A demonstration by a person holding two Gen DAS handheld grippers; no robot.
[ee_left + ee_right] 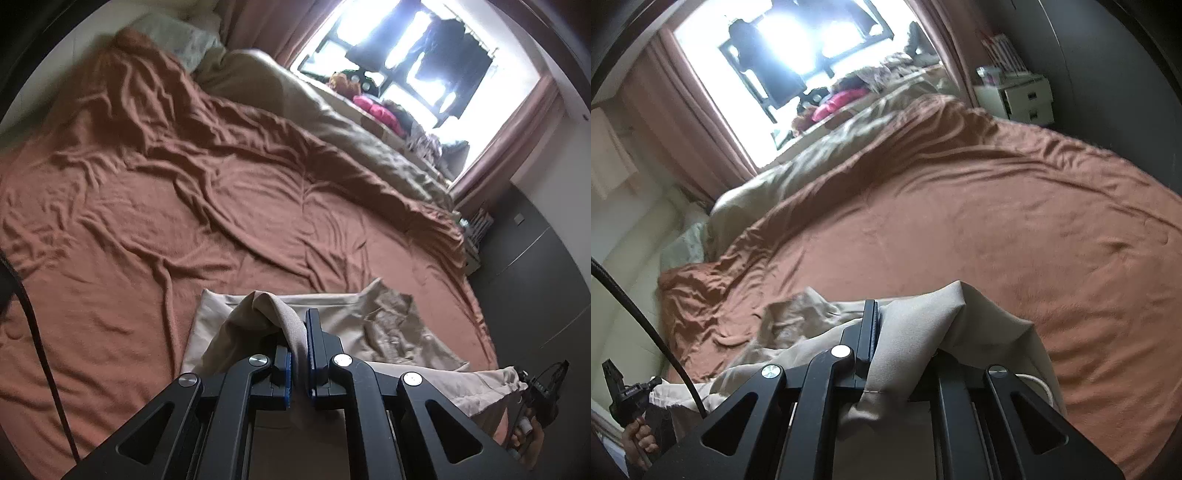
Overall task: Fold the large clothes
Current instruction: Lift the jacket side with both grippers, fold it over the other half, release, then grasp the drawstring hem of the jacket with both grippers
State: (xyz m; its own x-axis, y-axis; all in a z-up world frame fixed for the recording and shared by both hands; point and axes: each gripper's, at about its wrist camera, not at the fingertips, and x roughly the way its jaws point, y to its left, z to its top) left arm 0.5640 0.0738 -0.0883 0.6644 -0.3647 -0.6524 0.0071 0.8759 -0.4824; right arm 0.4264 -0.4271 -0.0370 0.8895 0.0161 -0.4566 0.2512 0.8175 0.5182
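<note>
two claws, each one pinched tight on a fold of one tan cloth (399, 328): left claw (299, 350) on one edge, right claw (877, 332) on another. one brown bed cover (147, 221) under the cloth, near the front edge. one bright window (406, 55) far behind.

**Black rigs, blue pads**

Both grippers are matte black, built of angular linkage arms with triangular cut-outs and round silver screw heads at the pivots. The left gripper (299, 354) carries blue pads (313, 343) on the inner faces of its fingers. The right gripper (882, 332) shows a thin black finger with a bluish strip along its inner edge. A black cable (650, 325) curves beside it. A bare-skinned hand (637, 439) shows at the lower left.
</note>
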